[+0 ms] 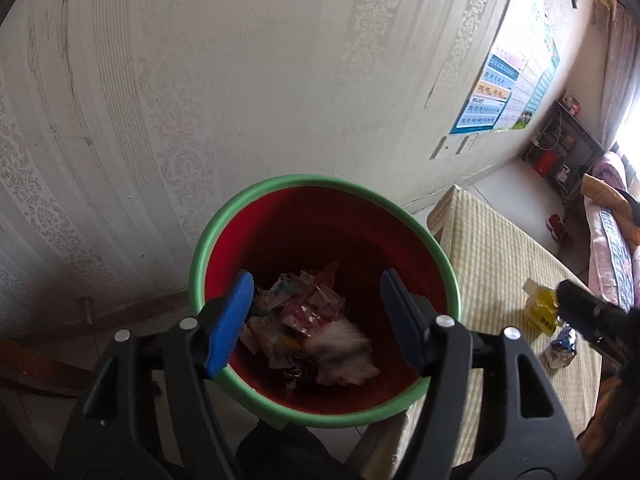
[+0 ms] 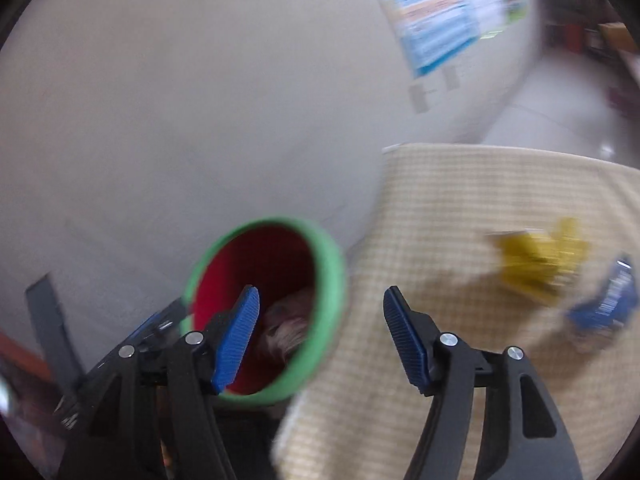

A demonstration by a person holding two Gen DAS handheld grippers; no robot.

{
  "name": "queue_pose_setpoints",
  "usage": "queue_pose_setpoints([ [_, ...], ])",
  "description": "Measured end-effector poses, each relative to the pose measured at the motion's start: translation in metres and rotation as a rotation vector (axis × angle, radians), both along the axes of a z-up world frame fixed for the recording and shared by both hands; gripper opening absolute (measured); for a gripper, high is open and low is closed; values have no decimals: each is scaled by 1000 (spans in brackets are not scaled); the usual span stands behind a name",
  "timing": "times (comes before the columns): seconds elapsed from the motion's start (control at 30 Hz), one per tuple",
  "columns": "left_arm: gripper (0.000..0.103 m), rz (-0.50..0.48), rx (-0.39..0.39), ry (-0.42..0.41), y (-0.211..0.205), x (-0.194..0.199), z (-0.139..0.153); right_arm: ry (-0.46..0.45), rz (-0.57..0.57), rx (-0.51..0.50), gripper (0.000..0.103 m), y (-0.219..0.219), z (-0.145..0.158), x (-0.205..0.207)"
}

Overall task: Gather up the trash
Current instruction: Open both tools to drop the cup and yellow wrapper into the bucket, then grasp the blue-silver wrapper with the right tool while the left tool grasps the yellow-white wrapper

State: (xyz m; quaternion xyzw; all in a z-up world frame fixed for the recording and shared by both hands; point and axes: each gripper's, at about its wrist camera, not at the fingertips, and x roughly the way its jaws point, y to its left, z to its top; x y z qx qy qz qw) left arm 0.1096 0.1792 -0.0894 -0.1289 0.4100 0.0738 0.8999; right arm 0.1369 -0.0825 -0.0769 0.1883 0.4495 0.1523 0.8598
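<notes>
Left wrist view: left gripper (image 1: 318, 322) stood apart-jawed, empty, over the green-rimmed bin (image 1: 256, 200) holding crumpled wrappers (image 1: 304, 320). Right gripper (image 2: 320, 340) likewise gaped, gripping nothing; yellow packet (image 2: 536, 258) and blue packet (image 2: 608, 300) lay on the checked tablecloth (image 2: 440, 208).

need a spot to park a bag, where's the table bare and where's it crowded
The checked tablecloth is bare along the strip between the green-rimmed bin and the yellow packet, and on toward the far corner by the wall. It is crowded at the near right, where the yellow packet and the blue wrapper lie close together.
</notes>
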Motion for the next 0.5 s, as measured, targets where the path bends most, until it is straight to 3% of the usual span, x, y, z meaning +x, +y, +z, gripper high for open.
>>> queue_pose_setpoints([
  [0.1, 66, -19, -27, -8, -9, 0, 1, 6, -271, -64, 66, -74, -12, -9],
  [0.23, 69, -86, -34, -22, -34, 2, 4, 122, -537, -90, 68, -155, -43, -15],
  [0.33, 70, -147, -36, -17, -57, 3, 4, 225, -589, -35, 68, -181, -69, -11],
  [0.5, 70, -212, -28, 3, -87, 4, 4, 253, -512, -35, 63, -178, -85, 6],
])
